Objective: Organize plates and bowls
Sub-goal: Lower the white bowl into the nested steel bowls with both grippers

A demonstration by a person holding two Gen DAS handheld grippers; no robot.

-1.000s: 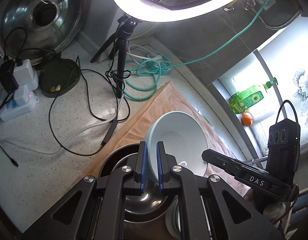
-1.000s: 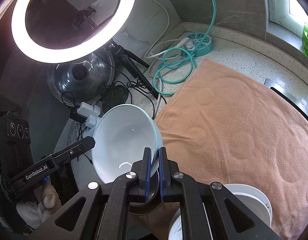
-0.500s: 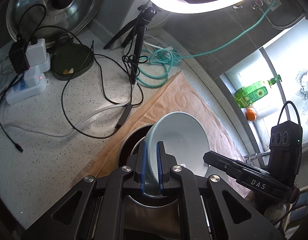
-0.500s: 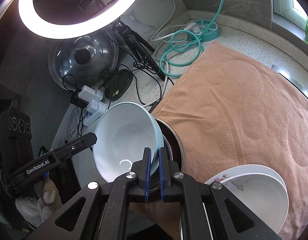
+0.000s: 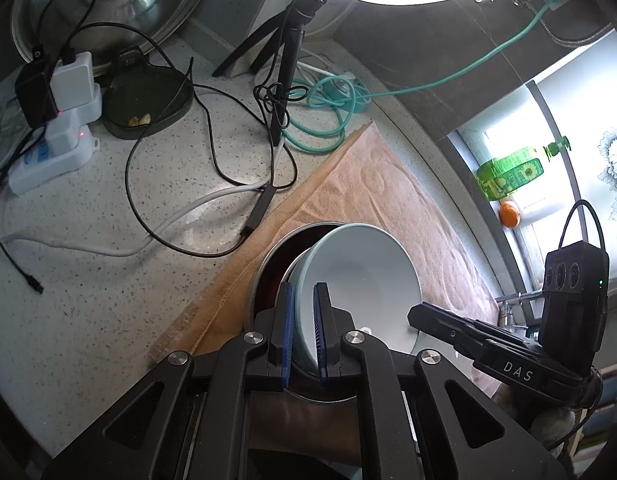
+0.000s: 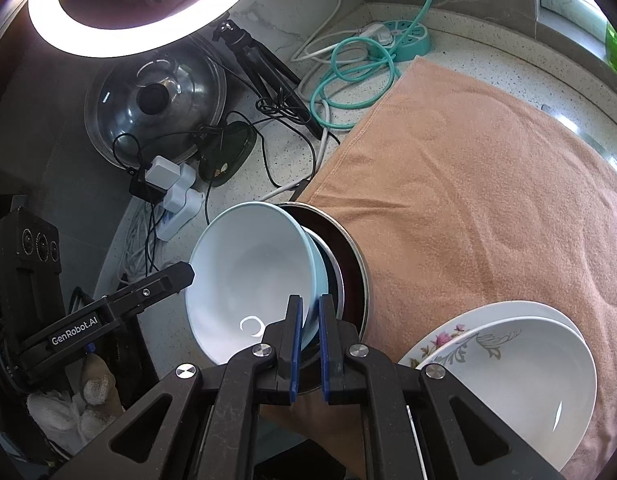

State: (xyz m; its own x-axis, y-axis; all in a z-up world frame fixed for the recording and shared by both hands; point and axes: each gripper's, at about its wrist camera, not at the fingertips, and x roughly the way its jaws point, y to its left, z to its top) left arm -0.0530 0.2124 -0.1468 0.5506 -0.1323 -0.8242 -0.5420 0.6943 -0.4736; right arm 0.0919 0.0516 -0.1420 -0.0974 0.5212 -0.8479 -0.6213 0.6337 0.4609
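While both grippers (image 5: 304,330) (image 6: 309,338) pinch the bowl's (image 6: 252,280) rim, it hangs tilted over the pot (image 6: 348,276), unseated; plates (image 6: 520,364) sit stacked right.

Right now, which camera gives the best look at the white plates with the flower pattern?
The right wrist view: the stacked white plates sit in full view on the orange towel, floral rims visible. The left wrist view shows no clear sign of them.

Speckled desk (image 5: 108,280) with tangled black cables (image 5: 212,152), a white power strip (image 5: 48,160), a coiled teal cord (image 6: 348,76), a glowing ring light (image 6: 148,20) and a peach towel (image 6: 488,184).
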